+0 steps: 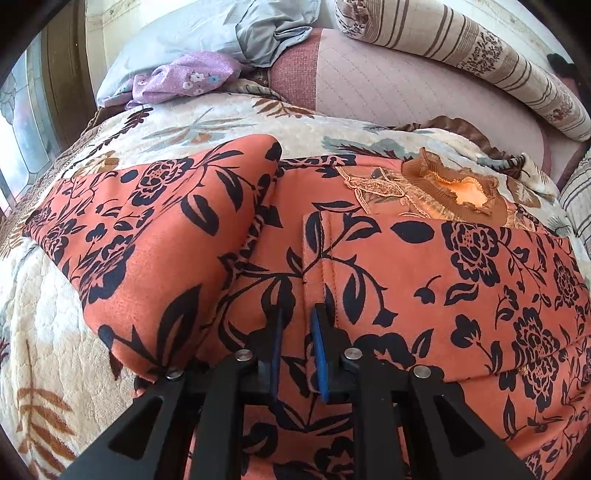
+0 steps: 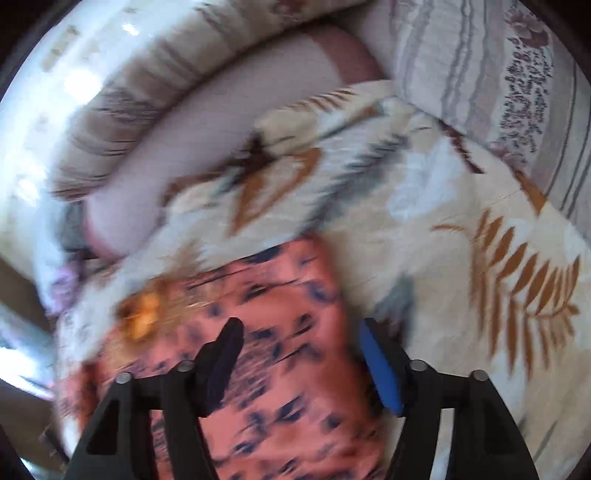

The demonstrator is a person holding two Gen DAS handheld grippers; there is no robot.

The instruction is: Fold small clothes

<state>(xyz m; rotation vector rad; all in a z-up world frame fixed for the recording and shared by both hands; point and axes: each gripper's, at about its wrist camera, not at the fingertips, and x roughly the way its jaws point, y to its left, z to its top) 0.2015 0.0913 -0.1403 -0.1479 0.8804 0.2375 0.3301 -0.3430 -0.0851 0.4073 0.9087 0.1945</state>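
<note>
An orange garment with a black flower print (image 1: 369,258) lies spread on the bed, its brown ruffled collar (image 1: 454,184) at the far right. One sleeve (image 1: 147,221) lies folded over at the left. My left gripper (image 1: 297,325) sits low over the garment's middle beside a folded hem edge, jaws a narrow gap apart with cloth showing between them. The right wrist view is motion-blurred. My right gripper (image 2: 299,339) is open above the garment's edge (image 2: 280,332), holding nothing.
A cream bedspread with brown leaf print (image 1: 55,350) covers the bed and also shows in the right wrist view (image 2: 461,240). A purple floral cloth (image 1: 181,77), a grey pillow (image 1: 207,33) and a striped bolster (image 1: 480,59) lie at the back. A pink mattress (image 1: 388,92) shows beyond.
</note>
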